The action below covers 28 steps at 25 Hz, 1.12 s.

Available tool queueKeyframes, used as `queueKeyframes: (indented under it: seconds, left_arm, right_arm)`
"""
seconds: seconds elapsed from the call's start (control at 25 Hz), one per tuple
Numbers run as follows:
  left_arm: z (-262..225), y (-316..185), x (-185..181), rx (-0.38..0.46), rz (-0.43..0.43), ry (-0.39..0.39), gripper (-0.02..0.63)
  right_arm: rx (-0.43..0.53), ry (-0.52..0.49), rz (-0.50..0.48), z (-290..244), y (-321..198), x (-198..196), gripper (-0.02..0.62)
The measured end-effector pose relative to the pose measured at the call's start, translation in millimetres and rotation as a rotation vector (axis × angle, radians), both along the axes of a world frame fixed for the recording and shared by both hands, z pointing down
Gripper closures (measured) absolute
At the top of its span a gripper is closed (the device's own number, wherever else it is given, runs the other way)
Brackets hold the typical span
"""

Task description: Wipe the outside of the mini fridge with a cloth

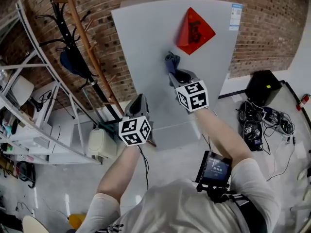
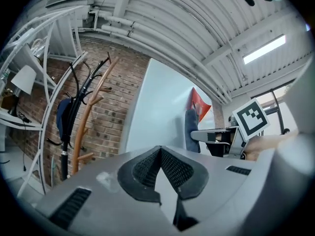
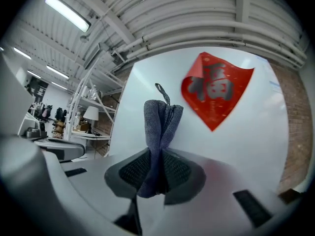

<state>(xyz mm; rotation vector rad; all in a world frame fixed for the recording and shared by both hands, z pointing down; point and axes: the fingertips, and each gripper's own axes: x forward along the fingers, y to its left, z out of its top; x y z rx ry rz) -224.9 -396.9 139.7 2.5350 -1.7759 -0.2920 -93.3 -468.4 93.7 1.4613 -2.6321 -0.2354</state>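
Nearest the lens: small black screen unit on your chest, over your white T-shirt. Both forearms run forward from there.

Left claw: lower and closer to you than the right one, by the fridge's lower left edge. Pads closed tip to tip, nothing between them. Can't tell whether it touches the fridge.

Right claw: higher, up at the door. Clamped on a bunched blue-grey cloth. The fabric runs down between its pads and sticks out past the tips. The cloth's free end seems to lie against the door, just below-left of the red diamond-shaped paper decoration.

Pale grey mini fridge: flat door facing you, small white-and-blue label at its top right corner.

Behind: red brick wall. Left of the fridge, a wooden coat stand with a dark bag hung on it, then white metal shelving. Right of the fridge, a black box on the floor, with a tangle of cables beside it.
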Motion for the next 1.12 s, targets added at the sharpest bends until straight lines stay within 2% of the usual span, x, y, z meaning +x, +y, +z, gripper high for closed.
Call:
queueKeyframes:
  seconds: [0.32,0.6,0.72,0.92,1.12]
  left_arm:
    - [6,-30,114,-0.017,0.113,-0.008,0.603]
    - [10,-52,183,-0.036,0.14,-0.009,0.603]
    - [14,-60,196,-0.05,0.128,-0.011,0.603]
    - [25,-71,199,-0.078,0.068,-0.006,0.603]
    - [32,-79,195,-0.096,0.022,-0.007,0.603]
  right_arm:
    - [-0.024,-0.009,0.217,10,-15,170,0.523]
    - [-0.06,-0.015,0.343,25,-37,282,0.523]
    - [-0.077,-0.02,0.367,34,-52,308,0.523]
    - [-0.11,-0.017,0.34,51,-81,315,0.523]
    - [-0.056,-0.003,0.317,51,-84,318,0.522]
